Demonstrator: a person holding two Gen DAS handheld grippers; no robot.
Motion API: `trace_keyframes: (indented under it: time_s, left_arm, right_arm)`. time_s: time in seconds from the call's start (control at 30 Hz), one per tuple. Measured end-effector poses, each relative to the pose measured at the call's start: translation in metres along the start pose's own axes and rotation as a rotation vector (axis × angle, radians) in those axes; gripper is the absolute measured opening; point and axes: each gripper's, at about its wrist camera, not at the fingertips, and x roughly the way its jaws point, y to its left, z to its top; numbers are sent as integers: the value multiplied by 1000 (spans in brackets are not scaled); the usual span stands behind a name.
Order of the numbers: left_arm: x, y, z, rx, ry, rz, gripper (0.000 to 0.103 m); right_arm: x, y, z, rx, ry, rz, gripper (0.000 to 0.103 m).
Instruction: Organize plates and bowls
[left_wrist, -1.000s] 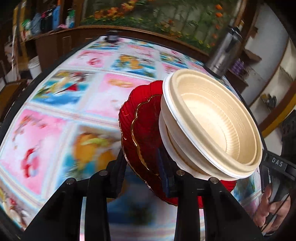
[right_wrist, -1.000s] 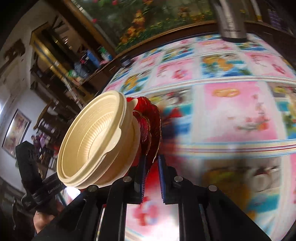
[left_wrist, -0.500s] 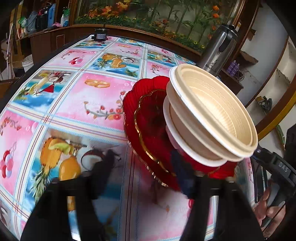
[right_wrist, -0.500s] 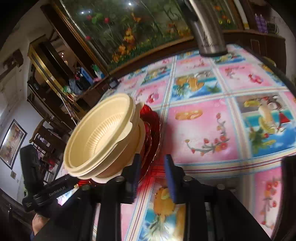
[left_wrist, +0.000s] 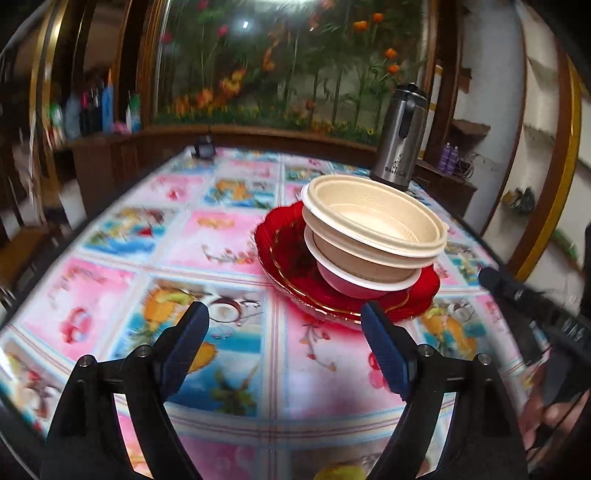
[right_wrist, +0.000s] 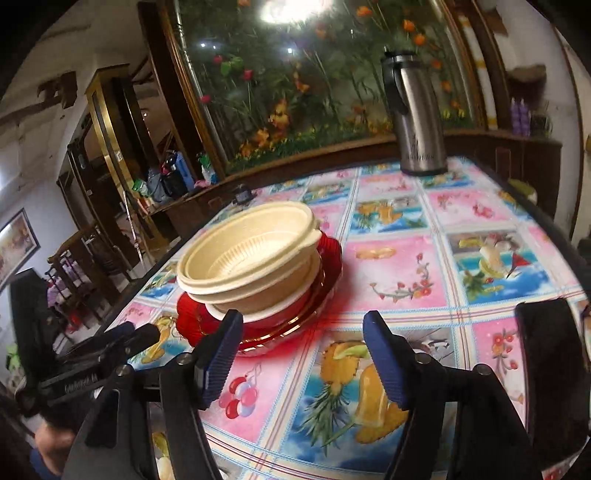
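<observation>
The stack of bowls (left_wrist: 373, 236) on red plates (left_wrist: 291, 254) is sitting on the table (left_wrist: 207, 236), nearer its far right corner, where a flask (left_wrist: 400, 140) is standing; cloth all round lies bare. The left gripper (left_wrist: 284, 332) and right gripper (right_wrist: 303, 338) are tilting down just short of the plates, fingers spread after just opening, gripping nothing.

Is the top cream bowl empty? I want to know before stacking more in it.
Empty. Both wrist views look into the top cream bowl, showing only its bare ribbed inside. It sits nested on other bowls over the red plates.
</observation>
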Motion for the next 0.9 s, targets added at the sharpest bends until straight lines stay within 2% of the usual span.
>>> trace_keyframes:
  time_s: [0.07,0.17,0.23,0.37,0.43,0.5,0.6,0.8,0.9]
  left_arm:
    - [-4,-5,-4,23,-13,33,90]
    - [0,-11,-7,60,0,97,93]
    - [4,-14,-9,84,22,130,93]
    - [2,-15,-13,84,3,100,93]
    - [1,-17,-12,99,-5,140,93]
    - [6,-19,-11,120,17,200,93]
    - [12,-18,-13,131,68,240,93]
    - [7,-20,-18,158,36,259,93]
    - [8,-22,-19,171,49,247,93]
  right_arm:
    - [-6,5,-2,-6,-31,6,90]
    - [-9,14,-9,-37,-51,-17,94]
    - [-4,17,-13,-54,-24,-27,94]
    - [-3,21,-18,-67,-13,-38,96]
    - [-4,23,-19,-76,-20,-37,100]
    - [-4,24,-20,-81,-23,-40,101]
    - [-1,24,-20,-86,-11,-39,101]
    - [0,23,-20,-84,-7,-39,101]
    - [-1,25,-20,-96,-8,-48,102]
